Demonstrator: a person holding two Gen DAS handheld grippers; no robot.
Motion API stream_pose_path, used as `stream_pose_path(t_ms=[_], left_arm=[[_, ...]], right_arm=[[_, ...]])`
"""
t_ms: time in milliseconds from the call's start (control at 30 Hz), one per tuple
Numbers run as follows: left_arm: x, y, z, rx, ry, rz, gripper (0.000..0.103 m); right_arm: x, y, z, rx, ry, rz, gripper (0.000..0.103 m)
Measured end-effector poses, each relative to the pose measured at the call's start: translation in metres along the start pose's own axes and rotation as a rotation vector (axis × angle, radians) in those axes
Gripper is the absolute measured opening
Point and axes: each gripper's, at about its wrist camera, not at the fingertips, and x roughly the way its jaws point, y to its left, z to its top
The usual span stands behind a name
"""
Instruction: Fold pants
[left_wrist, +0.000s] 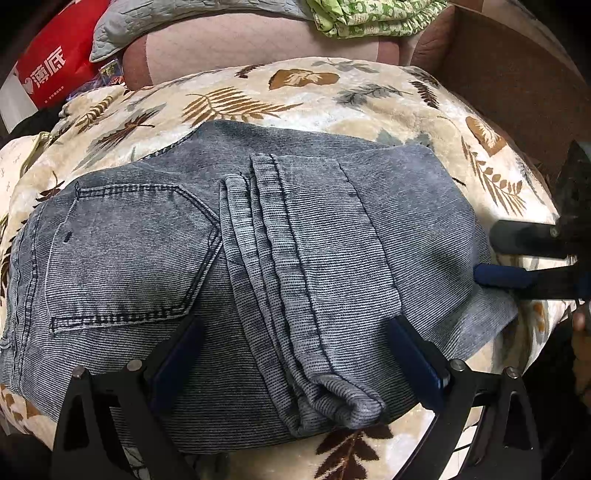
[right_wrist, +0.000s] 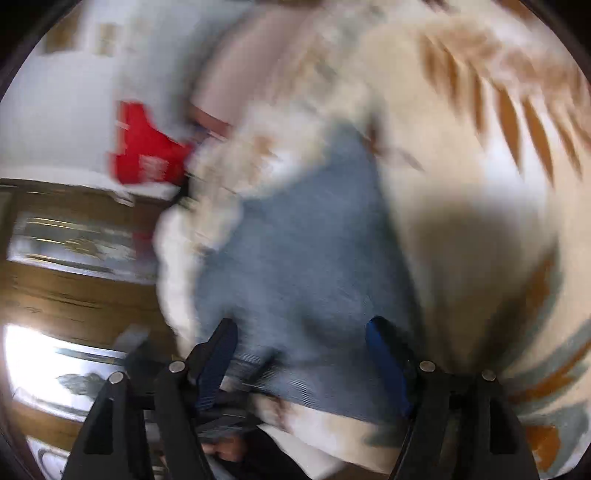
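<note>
The pants (left_wrist: 229, 258), grey-blue ribbed denim, are lying flat on a leaf-patterned blanket (left_wrist: 332, 99), already doubled so that the leg ends are resting as a bunched band across the middle of the seat panel, just right of the back pocket (left_wrist: 125, 254). The bundle's long axis is running left to right across the left wrist view, with the waist end at the left and the folded edge at the right. The left gripper (left_wrist: 295, 354) is sitting over the near edge of the pants with its jaws spread wide, straddling the bunched leg band and gripping nothing. The right gripper (left_wrist: 502, 278) is reaching in at the pants' right-hand folded edge, one blue pad touching or nearly touching the cloth there; in its own badly blurred view the right gripper's jaws are standing wide apart over the denim, and I judge they are holding nothing. The next fold would likely be bringing one end over the other along that long axis, so the right gripper is the one nearer the edge to lift. Beyond the pants, a red bag (left_wrist: 51, 62) is lying far left, a green patterned cloth (left_wrist: 373, 18) behind, and a brown box (left_wrist: 517, 74) behind right. None of these is crowding the pants.
</note>
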Motion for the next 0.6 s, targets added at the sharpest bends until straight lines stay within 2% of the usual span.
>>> stream_pose_path(t_ms=[67, 167, 233, 267, 300, 333, 400, 500, 600], left_arm=[[-0.001, 0.001, 0.001, -0.002, 0.000, -0.007, 0.099], [0.000, 0.002, 0.001, -0.005, 0.002, -0.006, 0.099], [0.000, 0.000, 0.001, -0.005, -0.002, 0.001, 0.099], [0.000, 0.000, 0.001, -0.007, -0.003, -0.001, 0.099], [-0.001, 0.001, 0.002, -0.011, -0.003, -0.007, 0.099], [-0.004, 0.003, 0.002, -0.020, -0.006, -0.015, 0.099], [-0.020, 0.012, 0.003, -0.064, -0.048, -0.039, 0.099], [-0.052, 0.037, -0.002, -0.163, -0.153, -0.073, 0.099], [-0.079, 0.083, -0.018, -0.336, -0.228, -0.089, 0.099]], right_arm=[[-0.007, 0.003, 0.001, 0.029, -0.023, 0.018, 0.074], [-0.023, 0.029, -0.006, -0.074, -0.077, 0.039, 0.075], [-0.019, 0.032, -0.012, -0.099, -0.052, 0.060, 0.076], [-0.014, 0.027, -0.016, -0.104, -0.033, 0.042, 0.077], [-0.003, 0.016, -0.016, -0.090, -0.005, -0.025, 0.075], [0.003, 0.009, -0.015, -0.079, 0.002, -0.015, 0.075], [-0.008, 0.010, -0.014, -0.061, -0.035, 0.021, 0.075], [-0.021, 0.023, -0.015, -0.151, -0.120, -0.009, 0.076], [-0.021, 0.015, -0.015, -0.105, -0.119, 0.020, 0.076]])
